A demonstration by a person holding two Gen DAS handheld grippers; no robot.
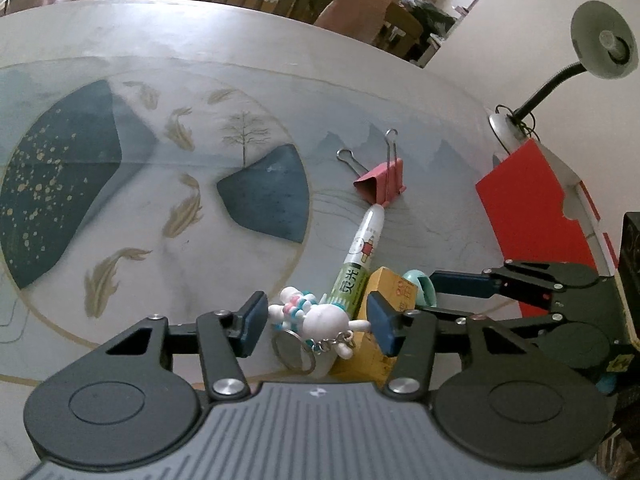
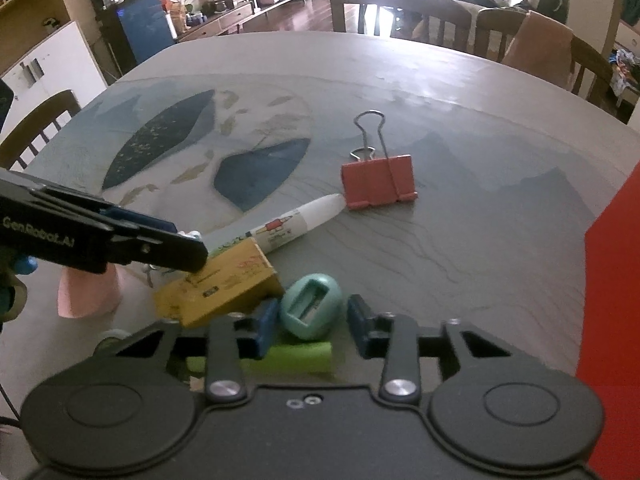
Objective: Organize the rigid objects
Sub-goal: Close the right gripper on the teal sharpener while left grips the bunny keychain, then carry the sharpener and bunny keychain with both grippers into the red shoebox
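Left gripper [image 1: 316, 322] spread wide around the white keychain figurine [image 1: 320, 316]; right gripper [image 2: 312, 322] spread, flanking the teal sharpener [image 2: 310, 306].

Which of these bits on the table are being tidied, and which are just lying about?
Being tidied:
- white bunny keychain, between the open left hand-held gripper
- teal sharpener, between the open right hand-held gripper
- yellow box
- marker pen
- red binder clip
- green block

Just there:
- desk lamp
- chairs
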